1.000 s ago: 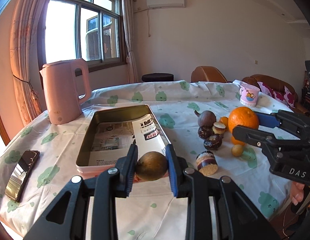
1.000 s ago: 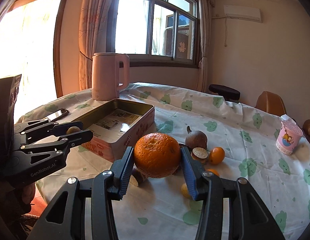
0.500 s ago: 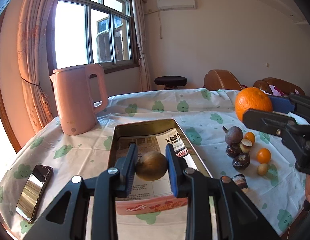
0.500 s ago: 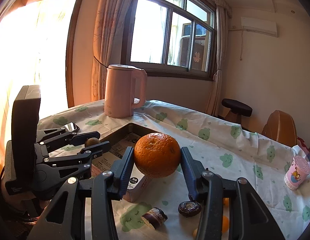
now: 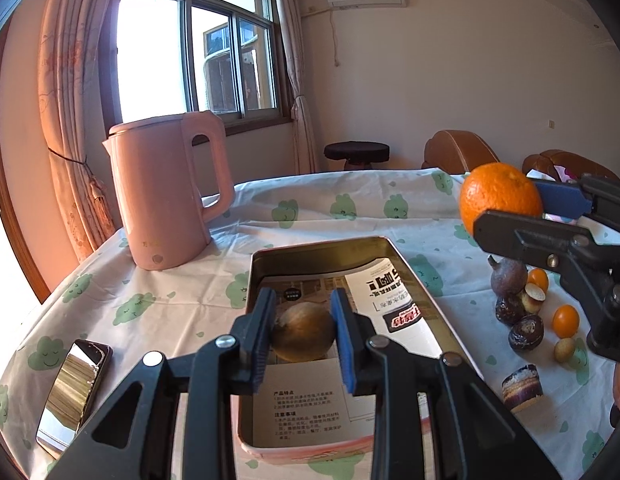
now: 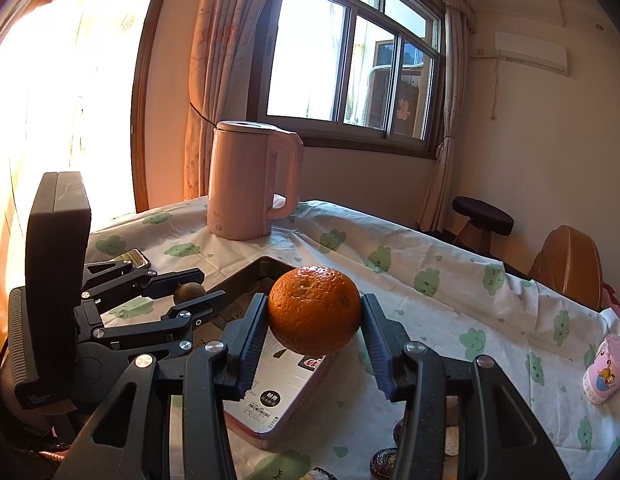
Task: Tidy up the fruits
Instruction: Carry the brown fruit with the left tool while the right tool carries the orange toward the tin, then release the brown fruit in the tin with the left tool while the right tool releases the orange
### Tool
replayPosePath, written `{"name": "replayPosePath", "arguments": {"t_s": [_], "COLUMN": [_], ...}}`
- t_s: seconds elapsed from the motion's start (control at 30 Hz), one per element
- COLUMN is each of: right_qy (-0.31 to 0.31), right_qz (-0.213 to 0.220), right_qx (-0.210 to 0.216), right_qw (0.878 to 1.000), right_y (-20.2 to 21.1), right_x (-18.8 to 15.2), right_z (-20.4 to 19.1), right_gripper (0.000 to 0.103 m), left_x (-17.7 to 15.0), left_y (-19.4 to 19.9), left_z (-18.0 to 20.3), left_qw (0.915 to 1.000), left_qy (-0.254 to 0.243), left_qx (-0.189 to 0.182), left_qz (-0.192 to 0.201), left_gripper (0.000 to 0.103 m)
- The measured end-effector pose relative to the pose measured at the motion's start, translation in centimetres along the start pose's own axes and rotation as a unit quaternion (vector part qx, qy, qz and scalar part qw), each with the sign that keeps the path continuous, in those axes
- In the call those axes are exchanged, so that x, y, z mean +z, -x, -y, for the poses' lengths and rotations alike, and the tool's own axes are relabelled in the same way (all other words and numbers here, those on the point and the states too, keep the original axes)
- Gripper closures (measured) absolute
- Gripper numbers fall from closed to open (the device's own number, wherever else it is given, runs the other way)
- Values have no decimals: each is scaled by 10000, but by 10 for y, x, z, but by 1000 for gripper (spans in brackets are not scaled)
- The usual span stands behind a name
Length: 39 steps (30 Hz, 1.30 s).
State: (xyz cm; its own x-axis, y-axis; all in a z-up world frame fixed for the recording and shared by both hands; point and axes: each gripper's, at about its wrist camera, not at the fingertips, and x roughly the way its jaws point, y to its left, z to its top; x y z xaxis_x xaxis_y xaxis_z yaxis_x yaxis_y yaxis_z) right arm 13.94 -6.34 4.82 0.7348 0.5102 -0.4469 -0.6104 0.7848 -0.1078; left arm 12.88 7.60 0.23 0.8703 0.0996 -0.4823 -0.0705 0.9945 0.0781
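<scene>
My left gripper (image 5: pixel 304 332) is shut on a brown kiwi (image 5: pixel 303 332) and holds it above the near half of the metal tin (image 5: pixel 266 258), whose floor is lined with printed paper. My right gripper (image 6: pixel 314 318) is shut on a large orange (image 6: pixel 314 312), raised over the tin's right corner (image 6: pixel 270 264). In the left wrist view the orange (image 5: pixel 499 196) hangs at the right, above the table. In the right wrist view the left gripper (image 6: pixel 190 292) with the kiwi (image 6: pixel 188 291) sits at the left. Several loose fruits (image 5: pixel 525 320) lie on the cloth right of the tin.
A pink kettle (image 5: pixel 166 196) stands behind the tin at the left. A phone (image 5: pixel 74 384) lies near the table's left front edge. A small pink cup (image 6: pixel 603 368) stands at the far right. A stool (image 5: pixel 357 154) and brown chairs (image 5: pixel 457 154) are beyond the table.
Both grippers have carried their fruit from the fruit pile's side over to the tin. The kiwi now hangs over the tin's inside, and the orange has risen and come up beside the tin.
</scene>
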Motion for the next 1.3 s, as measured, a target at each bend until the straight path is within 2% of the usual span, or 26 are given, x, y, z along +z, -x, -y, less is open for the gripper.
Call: {"name": "replayPosePath", "arguments": {"t_s": [0.73, 1.3], "right_qy": [-249, -302], "right_qz": [-424, -705], "right_qx": [21, 69], "right_qw": [9988, 9970], "right_y": [-58, -82], "right_x": [-11, -20], "right_z": [-2, -6], "right_gripper": [54, 54], "left_x": [2, 3], "left_y": [-41, -54], "left_z": [-10, -11], "left_qw": [9992, 9984], "left_qy": [-65, -87], "left_qx": [181, 107], "left_qz": [-340, -552], "left_gripper": [73, 73]}}
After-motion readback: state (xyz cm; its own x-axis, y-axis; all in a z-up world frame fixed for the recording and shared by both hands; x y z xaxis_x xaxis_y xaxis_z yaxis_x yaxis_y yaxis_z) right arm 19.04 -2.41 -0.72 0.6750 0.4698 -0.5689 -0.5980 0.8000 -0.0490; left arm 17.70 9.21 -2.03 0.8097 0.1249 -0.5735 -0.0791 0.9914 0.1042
